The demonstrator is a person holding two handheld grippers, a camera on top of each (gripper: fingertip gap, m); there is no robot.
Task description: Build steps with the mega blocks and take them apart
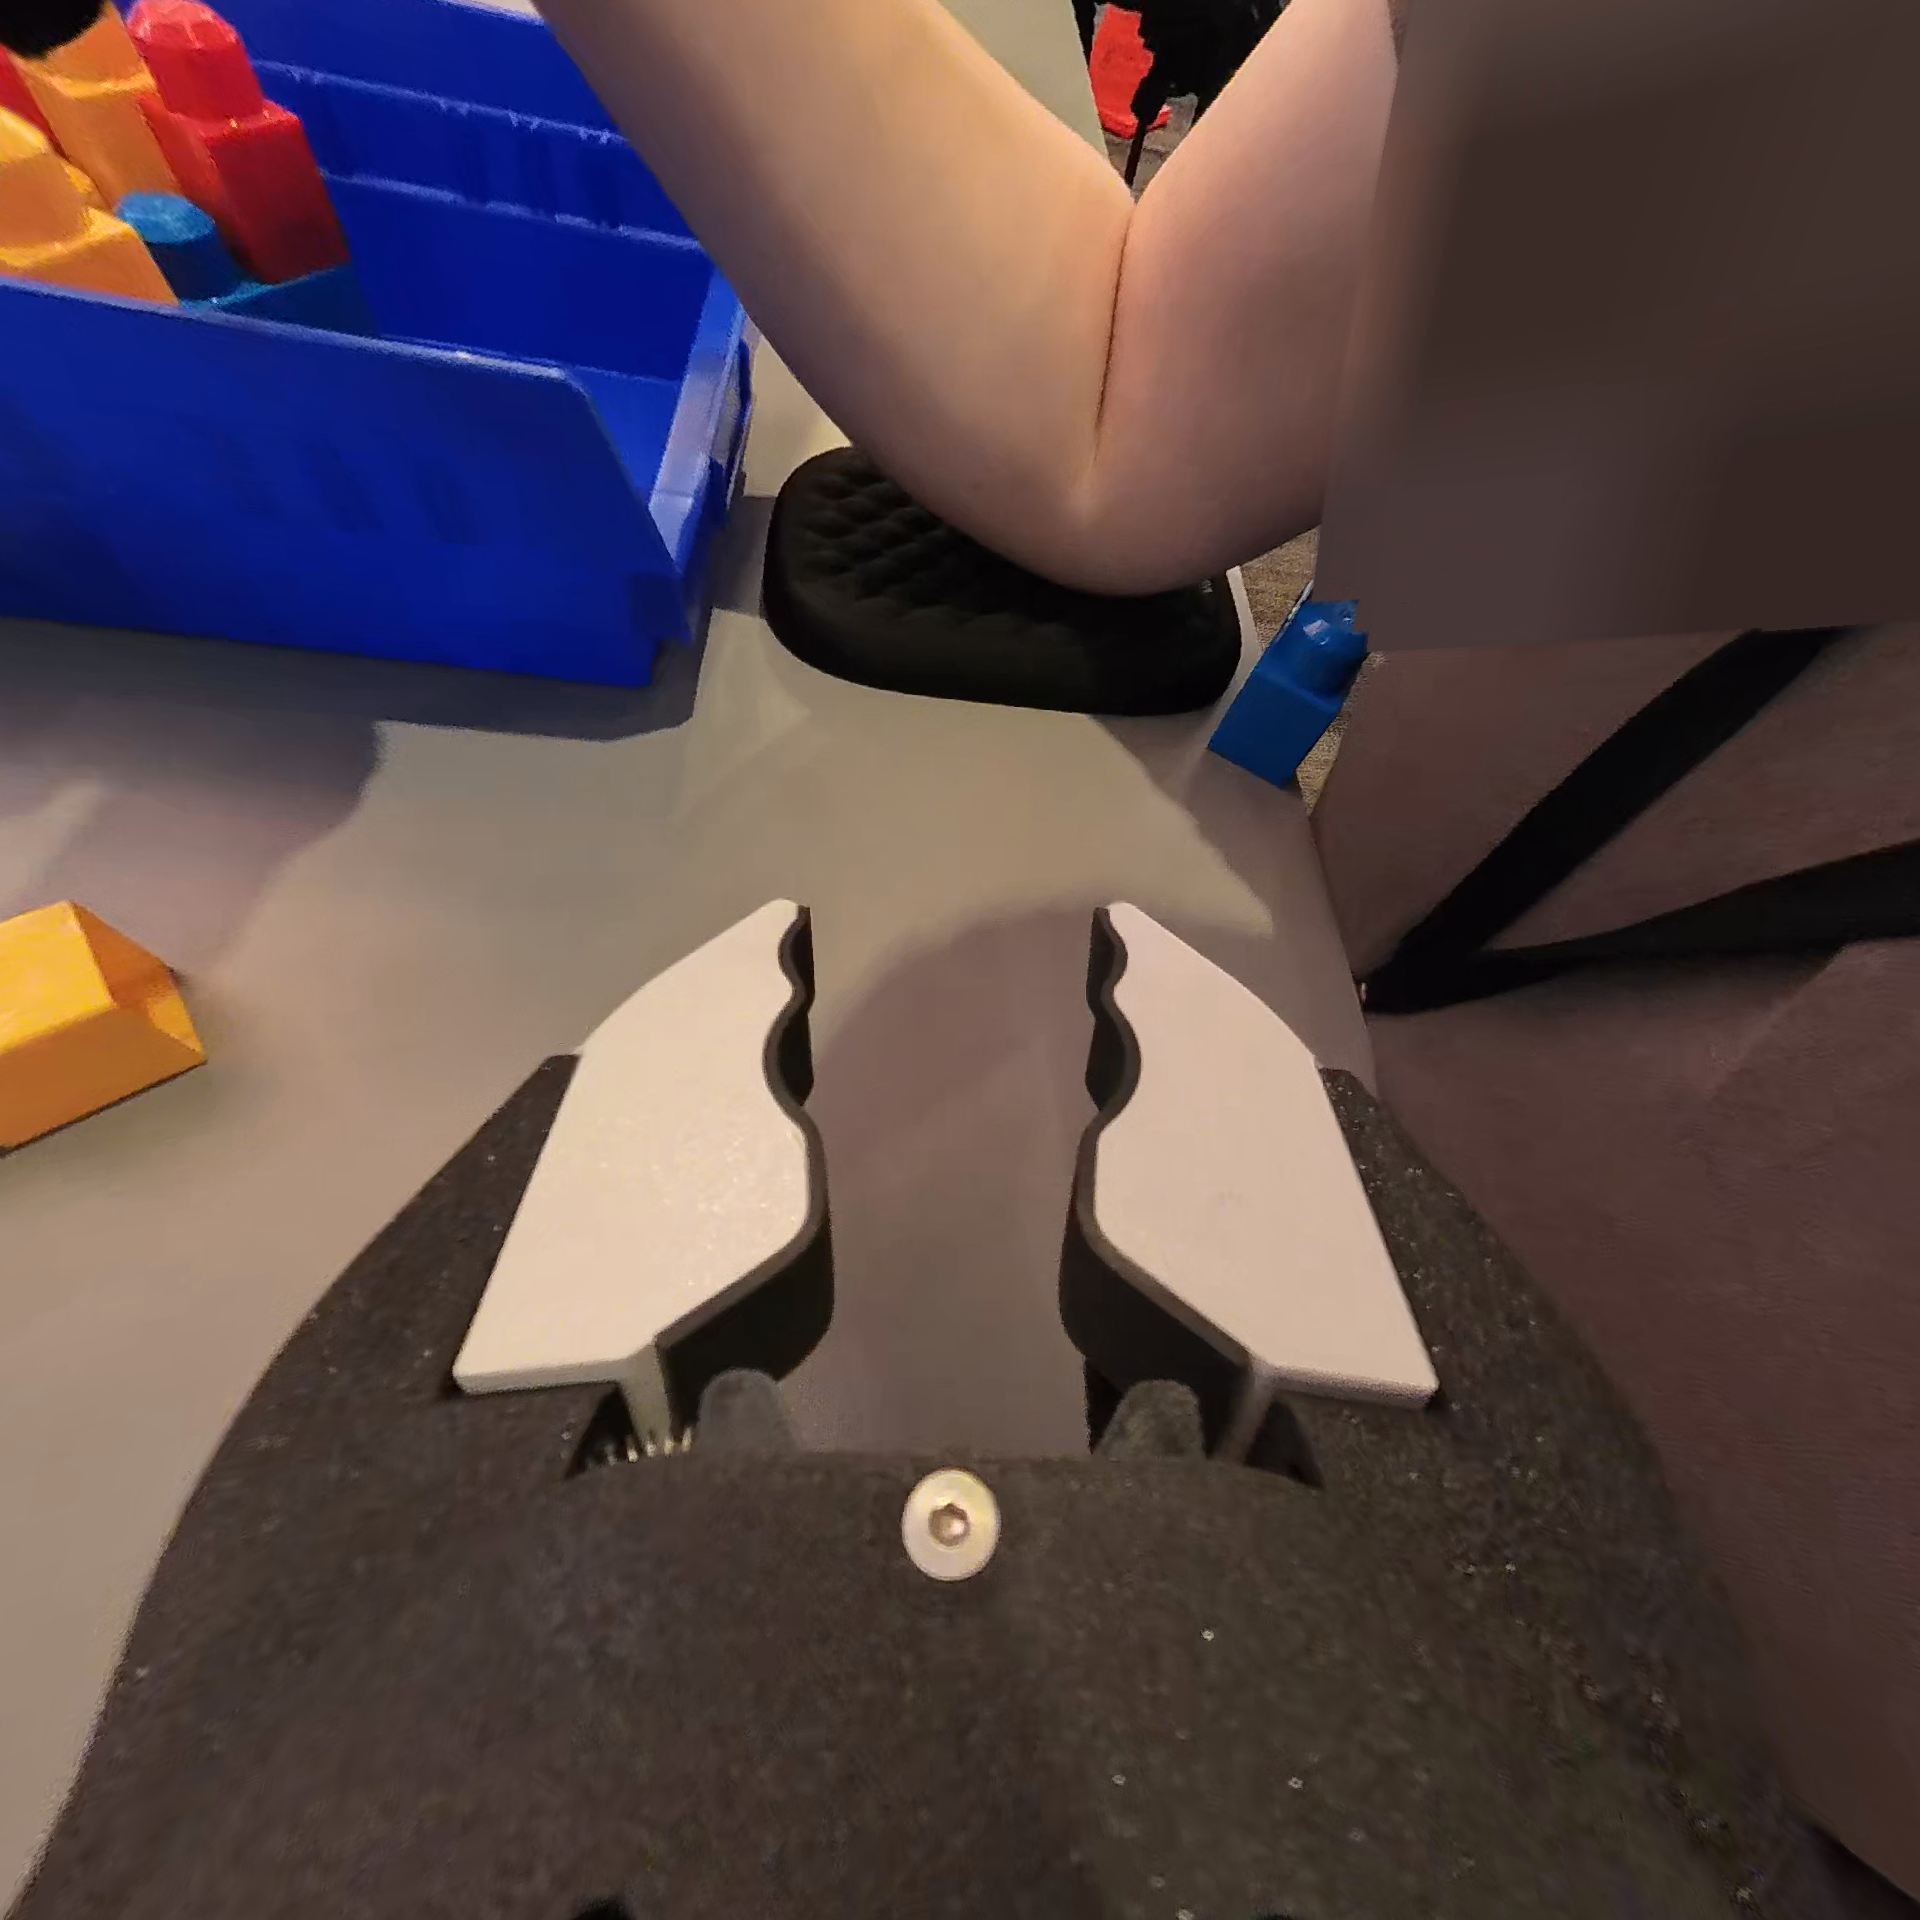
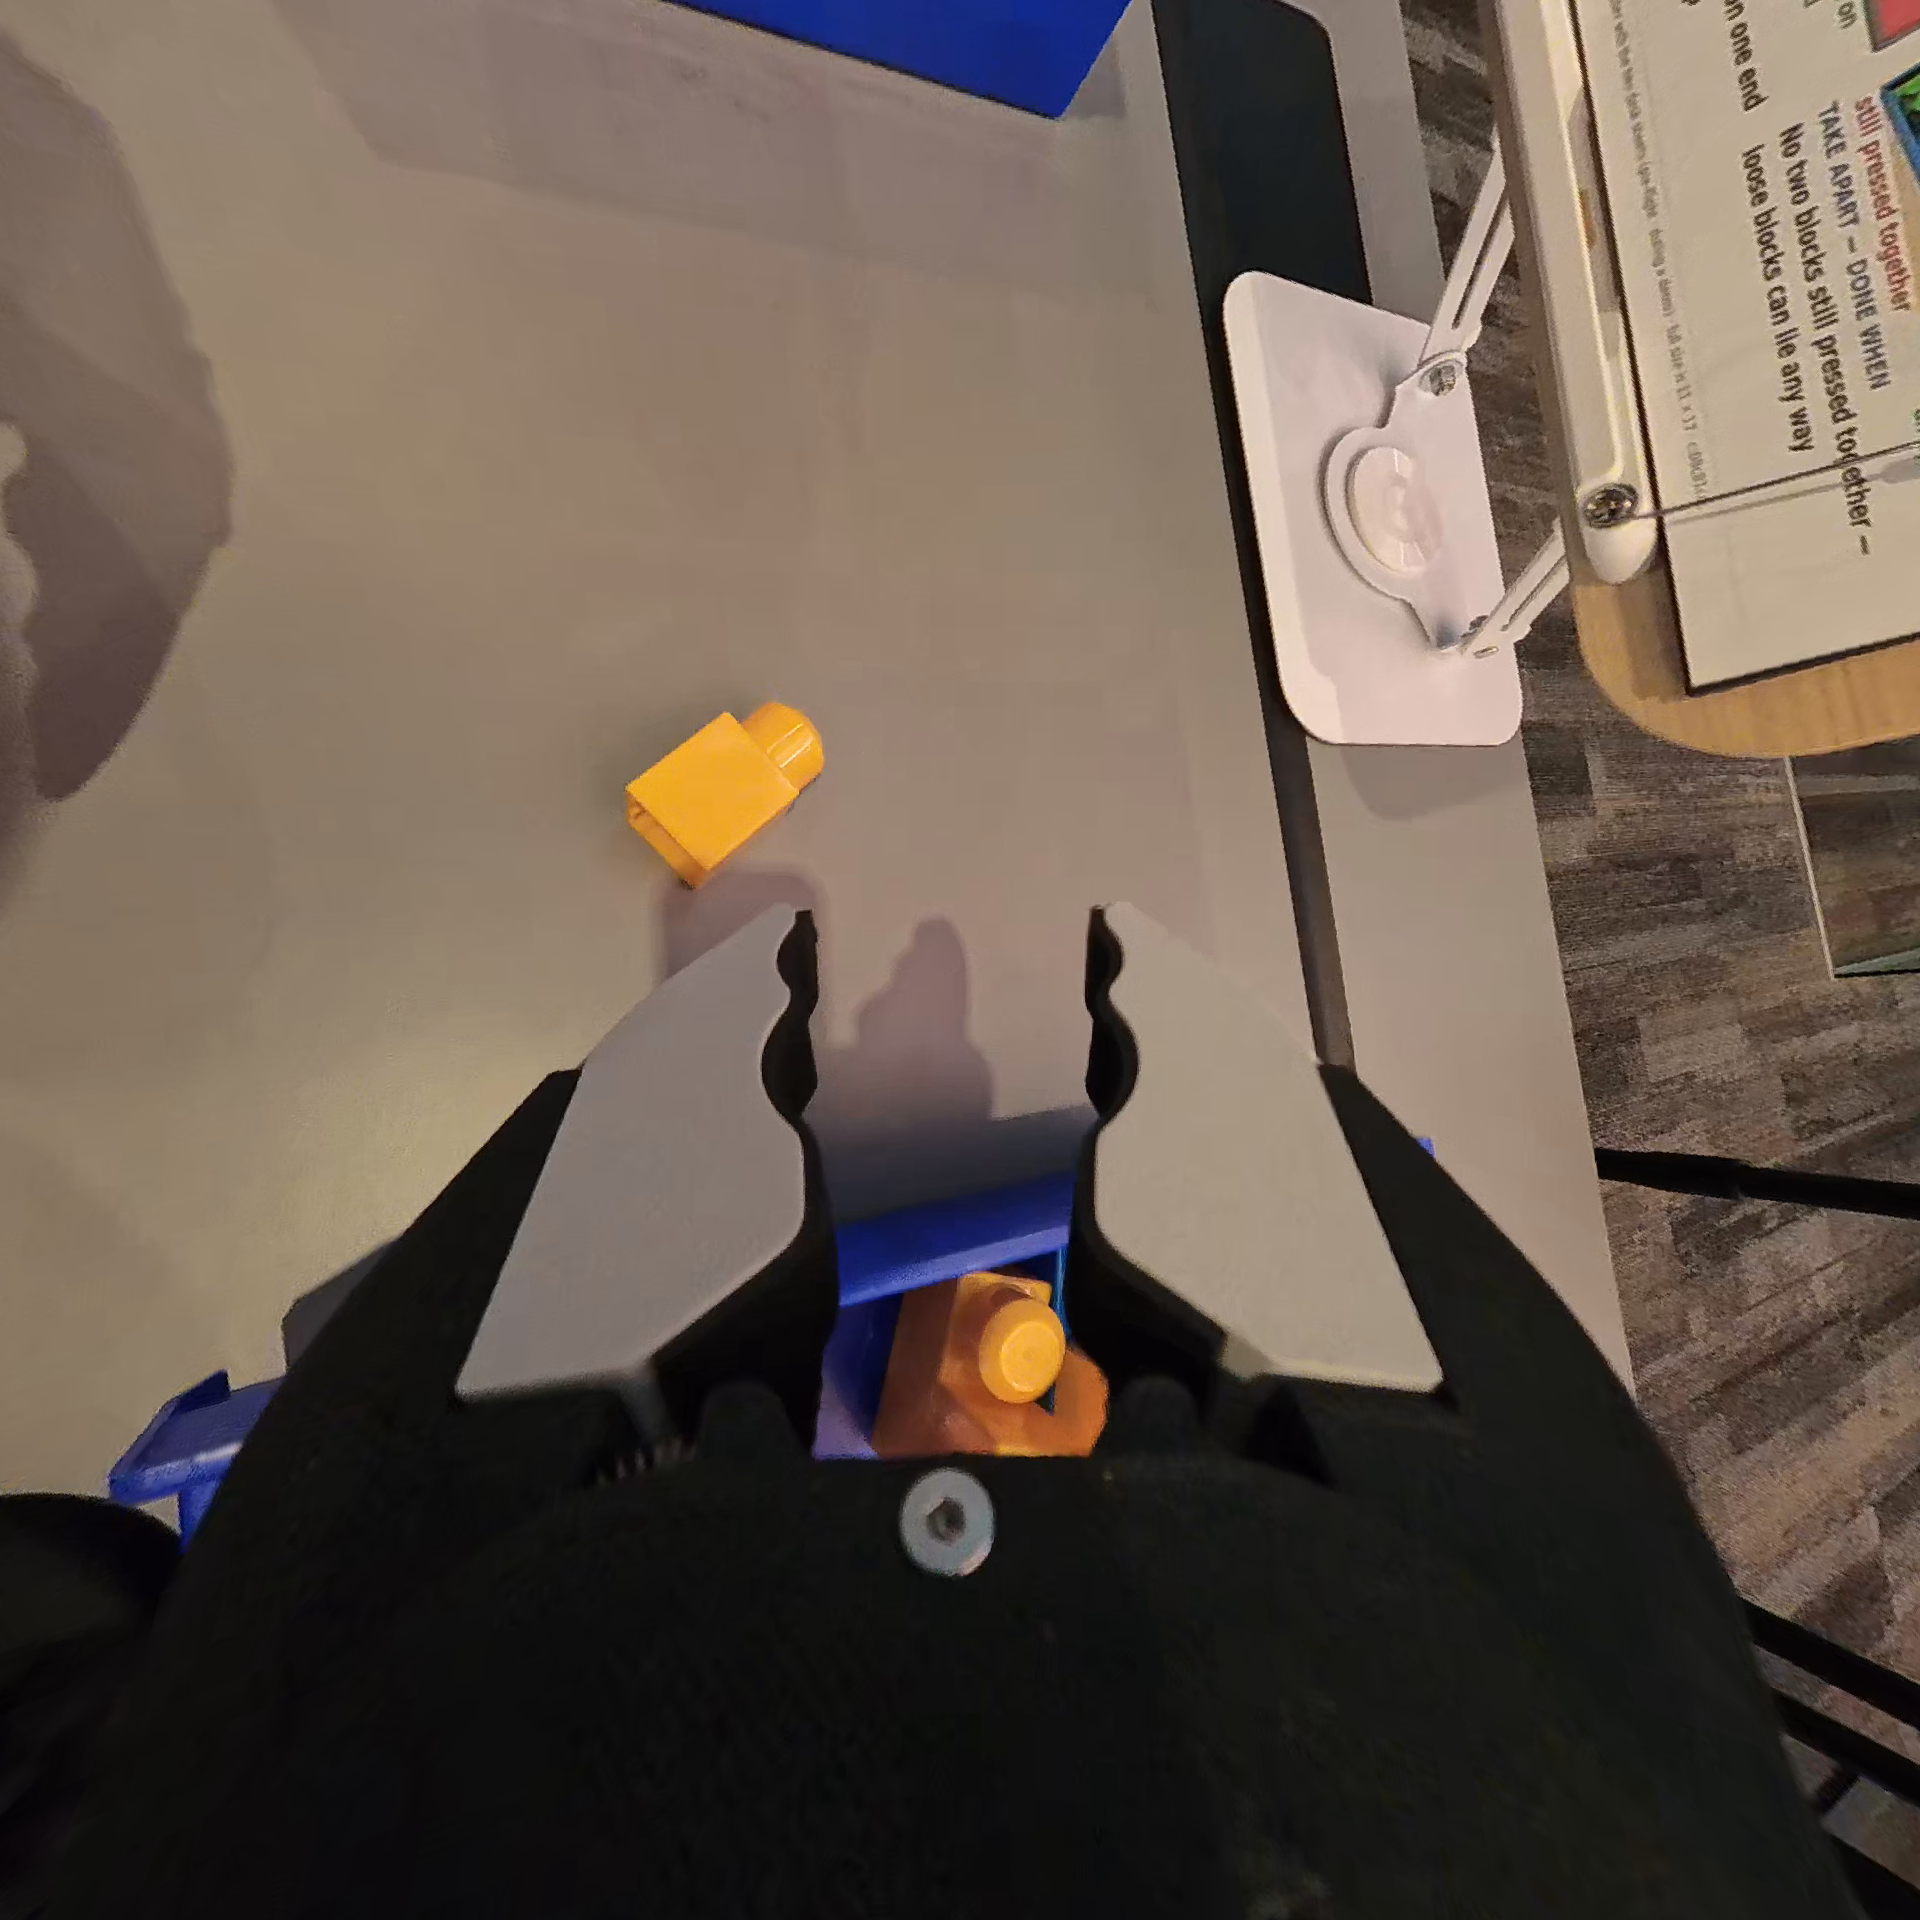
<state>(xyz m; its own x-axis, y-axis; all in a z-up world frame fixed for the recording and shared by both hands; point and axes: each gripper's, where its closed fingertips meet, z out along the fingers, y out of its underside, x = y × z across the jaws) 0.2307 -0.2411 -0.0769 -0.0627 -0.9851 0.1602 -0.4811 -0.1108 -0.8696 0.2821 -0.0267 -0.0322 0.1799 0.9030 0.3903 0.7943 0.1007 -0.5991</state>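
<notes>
1. Left wrist view, far left: blue bin on the grey table. In it are two orange blocks, one red block and one blue block, four that can be counted; the edge of the picture cuts off the rest.
2. Lower left: one orange block lies loose on the table, partly out of view.
3. Centre: left gripper, jaws wide apart, nothing between them, only bare table.
4. Upper centre: a person's bent arm rests on one black pad.
5. Right: one blue block at the table edge, just beside the pad.
6. Right wrist view, centre left: one orange block lies on its side on the table, just beyond the left fingertip.
7. Centre: right gripper, jaws wide apart and empty. Below them is the bin with one orange block inside.
8. Right: one white stand base at the table edge; beyond it, a printed sheet with black and red writing, mounted on a board.
</notes>
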